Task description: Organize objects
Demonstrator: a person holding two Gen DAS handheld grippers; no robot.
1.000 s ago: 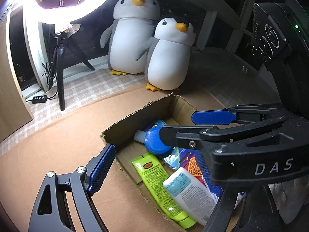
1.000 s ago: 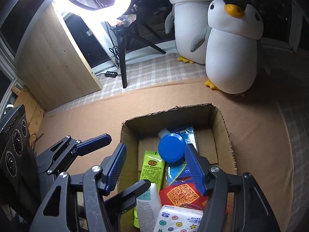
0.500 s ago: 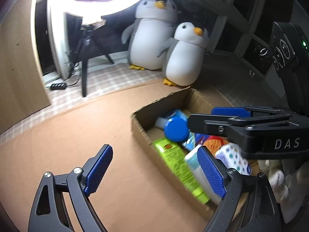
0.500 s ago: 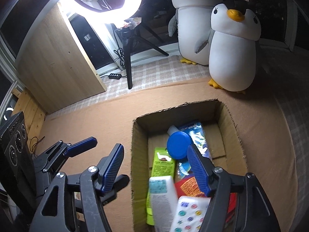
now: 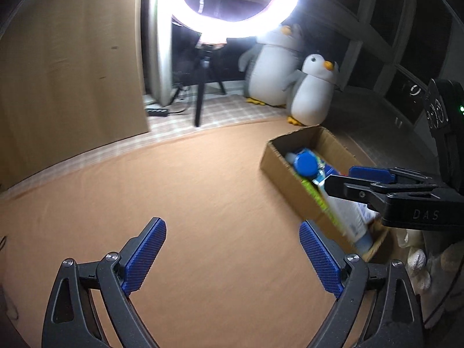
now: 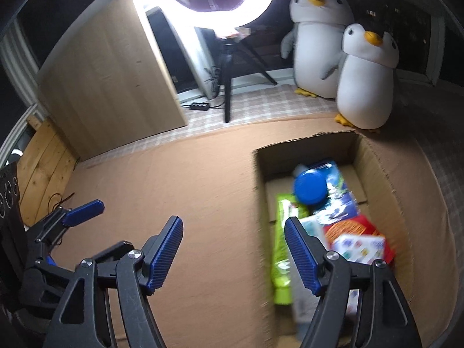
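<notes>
An open cardboard box sits on the brown cloth. It holds a bottle with a blue cap, a green tube, a white tube, a blue packet, a red packet and a white tissue pack. My left gripper is open and empty over bare cloth, left of the box. My right gripper is open and empty at the box's left wall; it also shows in the left wrist view.
Two plush penguins stand behind the box. A ring light on a black tripod stands at the back. A wooden cabinet is at the back left. Brown cloth spreads left of the box.
Both grippers have swung left and pulled away from the box. The box now lies to the right in both views. Both stay open and empty.
</notes>
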